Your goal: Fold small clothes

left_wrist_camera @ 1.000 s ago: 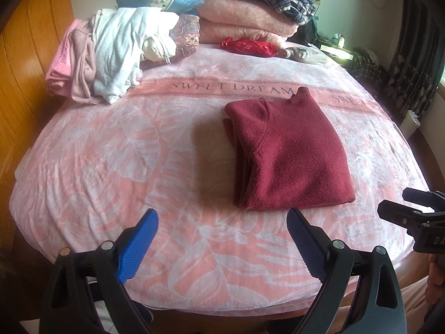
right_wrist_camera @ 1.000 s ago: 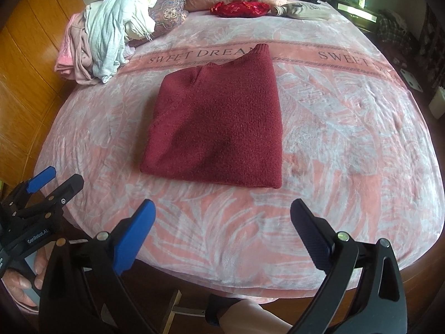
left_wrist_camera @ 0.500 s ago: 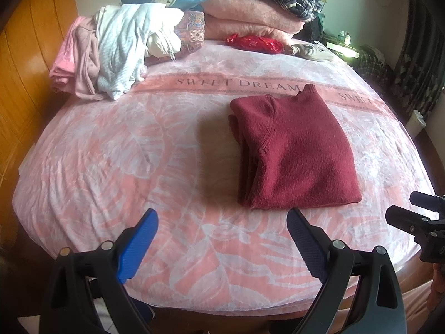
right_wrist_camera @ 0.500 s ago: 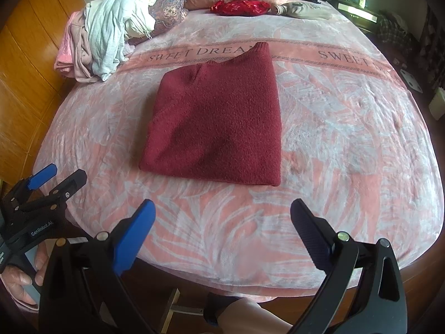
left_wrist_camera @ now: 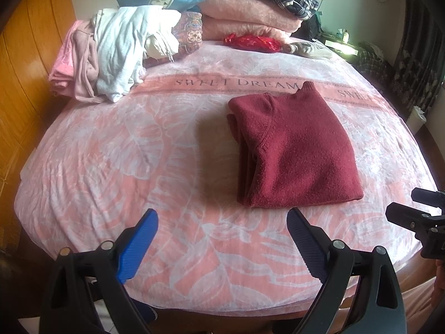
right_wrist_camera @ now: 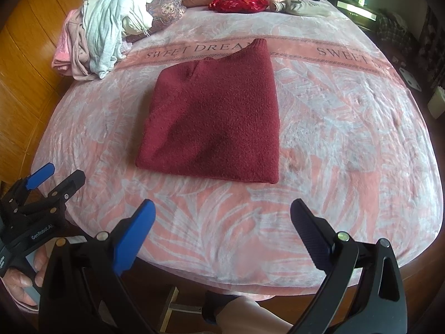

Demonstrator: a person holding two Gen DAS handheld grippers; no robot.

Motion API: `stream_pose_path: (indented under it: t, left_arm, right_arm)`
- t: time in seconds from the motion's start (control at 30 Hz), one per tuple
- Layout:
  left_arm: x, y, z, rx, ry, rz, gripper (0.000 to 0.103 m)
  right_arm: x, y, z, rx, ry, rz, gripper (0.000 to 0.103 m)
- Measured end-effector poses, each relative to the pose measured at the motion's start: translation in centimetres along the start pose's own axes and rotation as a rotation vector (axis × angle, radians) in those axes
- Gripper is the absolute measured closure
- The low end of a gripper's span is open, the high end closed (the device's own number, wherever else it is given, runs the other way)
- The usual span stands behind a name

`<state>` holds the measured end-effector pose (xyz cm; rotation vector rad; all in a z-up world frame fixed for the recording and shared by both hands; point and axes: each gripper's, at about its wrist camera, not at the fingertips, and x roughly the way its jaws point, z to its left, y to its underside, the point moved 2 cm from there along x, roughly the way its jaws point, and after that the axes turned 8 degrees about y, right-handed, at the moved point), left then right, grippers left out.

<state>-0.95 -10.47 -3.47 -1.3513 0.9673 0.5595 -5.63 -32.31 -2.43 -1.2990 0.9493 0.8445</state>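
Near the middle of the frame, the red sweater (left_wrist_camera: 294, 150) lies folded on the bed (left_wrist_camera: 111, 167). Left gripper (left_wrist_camera: 222, 239) and right gripper (right_wrist_camera: 222, 228) hang wide apart, holding nothing. A clumsy grab at one layer could pull the folds loose.

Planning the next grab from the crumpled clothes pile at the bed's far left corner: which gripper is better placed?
Probably the left gripper. It is open and empty, and the pile of pale striped and pink clothes lies ahead on its side. The right gripper, also open, faces the folded maroon knit sweater and would have to cross it.
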Motion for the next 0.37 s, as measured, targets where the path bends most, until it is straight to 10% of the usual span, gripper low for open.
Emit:
stream_pose_path:
  t: [0.37]
  left_arm:
    - [0.31,0.08,0.07,-0.009,-0.001,0.016,0.009]
  right_arm:
    - [0.19,-0.11,-0.28,0.001,0.005,0.004,0.006]
